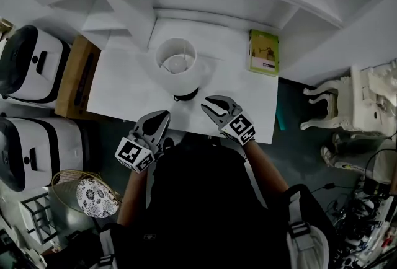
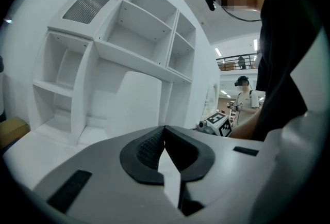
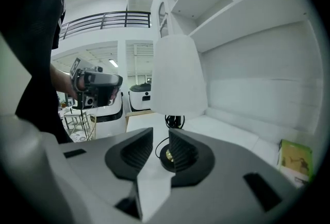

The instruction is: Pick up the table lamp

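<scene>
The desk (image 1: 124, 88) bears the lamp (image 1: 176, 63) near its middle, just ahead of both grippers. A patterned bundle (image 1: 96, 198) is held in the basket (image 1: 62, 176). The right gripper (image 3: 161, 132) is parted slightly and grips nothing; the lamp base is seen beyond the gap. The left gripper (image 2: 165, 127) is closed tip to tip, empty.

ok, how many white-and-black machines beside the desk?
2 machines, both left of the desk: one by the cardboard box, one above the wicker basket. More could sit off-frame.
</scene>
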Action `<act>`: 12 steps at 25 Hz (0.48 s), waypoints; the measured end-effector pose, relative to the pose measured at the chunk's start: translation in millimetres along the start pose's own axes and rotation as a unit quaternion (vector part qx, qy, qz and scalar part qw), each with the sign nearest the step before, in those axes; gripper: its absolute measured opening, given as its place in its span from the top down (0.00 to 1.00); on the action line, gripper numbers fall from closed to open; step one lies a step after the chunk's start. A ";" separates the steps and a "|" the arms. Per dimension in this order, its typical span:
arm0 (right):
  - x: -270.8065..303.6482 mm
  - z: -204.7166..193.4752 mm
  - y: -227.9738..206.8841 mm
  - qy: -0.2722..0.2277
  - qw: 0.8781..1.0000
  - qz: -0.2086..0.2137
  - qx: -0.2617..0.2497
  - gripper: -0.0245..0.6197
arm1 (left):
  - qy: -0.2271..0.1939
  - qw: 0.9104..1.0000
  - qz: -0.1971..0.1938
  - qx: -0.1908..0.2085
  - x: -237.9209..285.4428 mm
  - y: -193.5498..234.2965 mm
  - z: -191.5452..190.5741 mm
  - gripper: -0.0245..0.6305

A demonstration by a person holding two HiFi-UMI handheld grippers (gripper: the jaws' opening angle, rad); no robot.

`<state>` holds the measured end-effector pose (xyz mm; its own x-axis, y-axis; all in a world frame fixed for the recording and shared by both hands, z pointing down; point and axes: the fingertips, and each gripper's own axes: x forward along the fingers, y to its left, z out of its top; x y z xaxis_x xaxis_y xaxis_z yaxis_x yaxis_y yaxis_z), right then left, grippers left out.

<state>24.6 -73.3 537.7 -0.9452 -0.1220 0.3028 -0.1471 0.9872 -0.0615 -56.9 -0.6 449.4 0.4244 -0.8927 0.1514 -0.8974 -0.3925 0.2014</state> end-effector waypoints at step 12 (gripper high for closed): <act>32.4 -20.5 -10.5 0.011 0.999 0.025 -0.023 0.77 | 0.014 0.999 0.029 0.008 0.7 -10.4 -3.8 0.94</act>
<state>1.5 -85.5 567.7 -0.9444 -0.0710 0.3211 -0.0861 0.9957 -0.0331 -46.8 3.6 451.1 0.3753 -0.9075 0.1885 -0.9219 -0.3446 0.1769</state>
